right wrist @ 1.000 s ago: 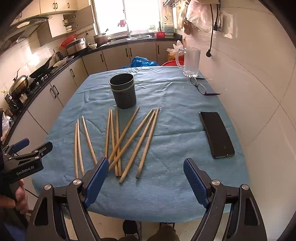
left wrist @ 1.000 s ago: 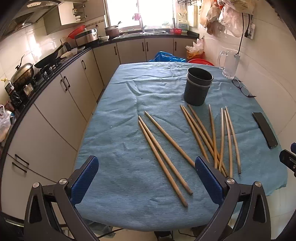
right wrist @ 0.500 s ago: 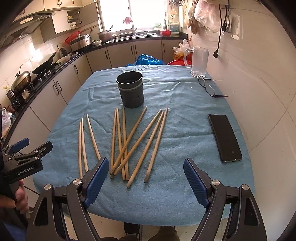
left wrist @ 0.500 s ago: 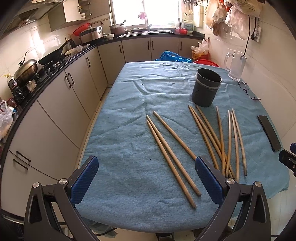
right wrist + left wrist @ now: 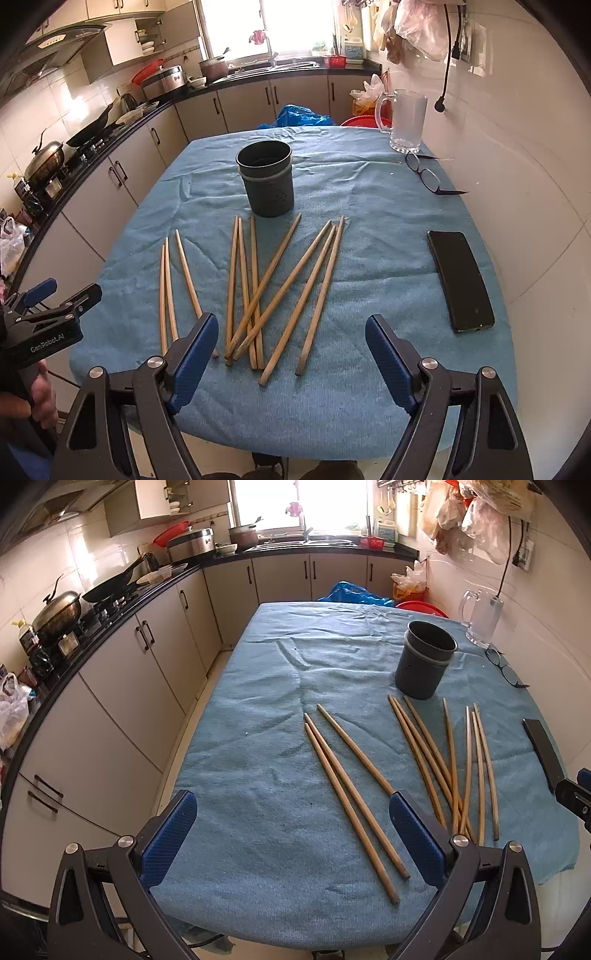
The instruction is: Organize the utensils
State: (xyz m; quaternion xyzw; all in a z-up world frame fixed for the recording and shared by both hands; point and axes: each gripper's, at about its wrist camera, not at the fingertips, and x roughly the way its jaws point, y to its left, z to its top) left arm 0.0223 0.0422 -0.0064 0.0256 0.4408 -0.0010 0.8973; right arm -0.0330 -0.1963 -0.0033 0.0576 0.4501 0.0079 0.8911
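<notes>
Your left gripper (image 5: 291, 834) is standing wide open with nothing between its blue pads (image 5: 168, 840), hovering over the near edge of the blue tablecloth (image 5: 258, 775). In the left wrist view you are looking at three chopsticks (image 5: 347, 794) lying loose just ahead of the right-hand pad, with a second, crossed group (image 5: 454, 760) further right, and the dark utensil holder (image 5: 424, 661) standing upright beyond them; its interior is showing only shadow, so you cannot tell whether anything is in it. In the right wrist view your right gripper (image 5: 291, 365) is likewise spread fully and gripping nothing, facing the overlapping pile (image 5: 269, 291); the separate trio (image 5: 171, 284) is lying to its left, near the left gripper's body. The holder here is looking empty as far as its rim allows. Because the sticks are crossing one another, closing on one is likely to drag or roll its neighbours, possibly off the near edge. The phone (image 5: 460, 280), glasses (image 5: 428, 177) and glass mug (image 5: 406, 122) are sitting close enough to be knocked.
</notes>
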